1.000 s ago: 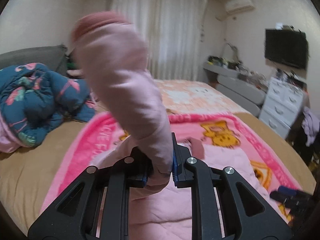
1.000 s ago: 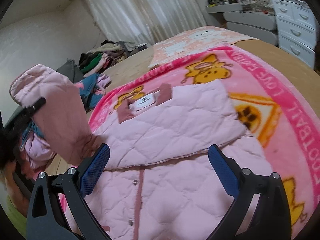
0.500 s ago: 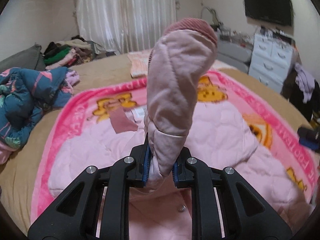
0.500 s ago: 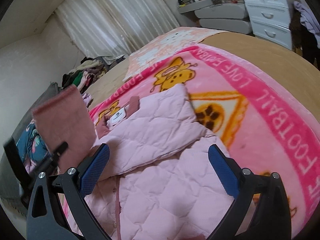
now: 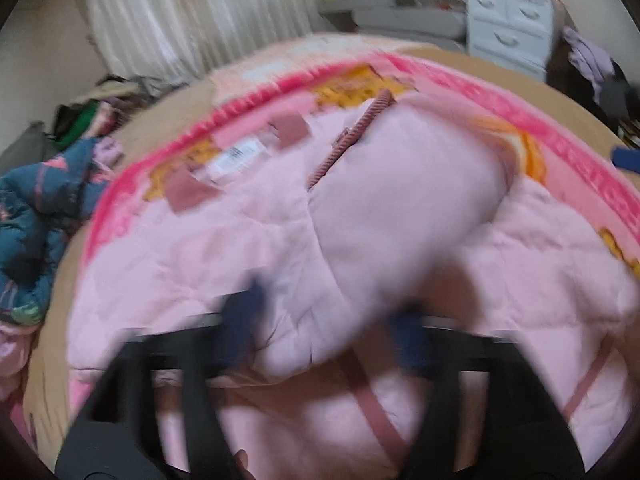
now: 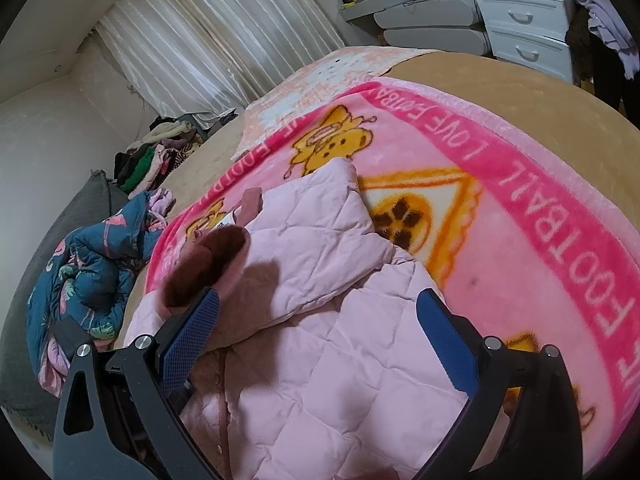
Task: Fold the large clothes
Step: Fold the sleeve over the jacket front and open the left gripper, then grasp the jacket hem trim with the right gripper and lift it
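Pink blanket [image 6: 520,216], white dresser [image 6: 520,12]

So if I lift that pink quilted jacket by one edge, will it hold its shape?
Probably not: the pink quilted jacket drapes in soft folds, so it should sag. Its padded sleeve looks puffy, likely springing open. Seems light.

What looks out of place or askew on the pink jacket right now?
The left sleeve lies folded across the pink quilted jacket at a slant, and its dark ribbed cuff gapes open and stands up instead of lying flat. Nothing looks torn or spilled.
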A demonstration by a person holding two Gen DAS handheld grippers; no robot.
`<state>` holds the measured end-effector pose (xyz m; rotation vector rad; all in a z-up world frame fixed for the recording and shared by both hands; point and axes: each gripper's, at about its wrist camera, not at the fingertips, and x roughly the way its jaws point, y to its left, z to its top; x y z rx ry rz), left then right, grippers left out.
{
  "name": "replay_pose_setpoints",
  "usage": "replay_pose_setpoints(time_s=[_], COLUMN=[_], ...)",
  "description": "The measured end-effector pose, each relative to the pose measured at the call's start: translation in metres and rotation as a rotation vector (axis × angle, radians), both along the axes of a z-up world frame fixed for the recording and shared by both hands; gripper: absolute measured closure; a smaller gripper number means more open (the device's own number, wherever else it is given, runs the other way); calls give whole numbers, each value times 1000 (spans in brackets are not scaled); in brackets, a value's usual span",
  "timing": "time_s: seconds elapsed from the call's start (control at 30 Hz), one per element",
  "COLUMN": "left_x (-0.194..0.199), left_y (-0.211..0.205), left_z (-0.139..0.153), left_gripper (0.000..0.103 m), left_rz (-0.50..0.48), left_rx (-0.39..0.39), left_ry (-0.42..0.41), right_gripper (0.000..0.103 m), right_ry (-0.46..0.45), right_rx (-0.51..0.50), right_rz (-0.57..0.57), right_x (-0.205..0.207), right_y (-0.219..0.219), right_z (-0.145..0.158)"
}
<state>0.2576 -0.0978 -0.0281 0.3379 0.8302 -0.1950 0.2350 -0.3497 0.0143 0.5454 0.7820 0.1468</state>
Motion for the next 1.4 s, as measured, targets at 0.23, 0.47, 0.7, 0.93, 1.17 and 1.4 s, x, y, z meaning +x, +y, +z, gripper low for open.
replay_pose_setpoints(time_s=[0.23, 0.47, 0.7, 0.93, 1.17, 1.4], left_x=[-20, -30, -19, -19, -26, -20], left_y=[5, 58, 158, 252, 293, 292], left_z=[-4, 26, 58, 58, 44, 44], left_gripper=[21, 9, 9, 9, 9, 9], left_rz=[-64, 14, 272, 527, 642, 623], left_rx=[-62, -144, -243, -358, -457, -454], left_ry=[76, 44, -27, -43, -36, -31], right_gripper=[5, 5, 6, 52, 86, 87], right_ry=[17, 62, 131, 190, 13, -270], right_rx=[1, 40, 114, 247, -27, -242], right_rz=[14, 111, 198, 173, 288, 380], right_x=[2, 14, 26, 33, 23, 40], right_y=[5, 42, 97, 104, 132, 145], right_z=[-6, -24, -55, -80, -42, 51])
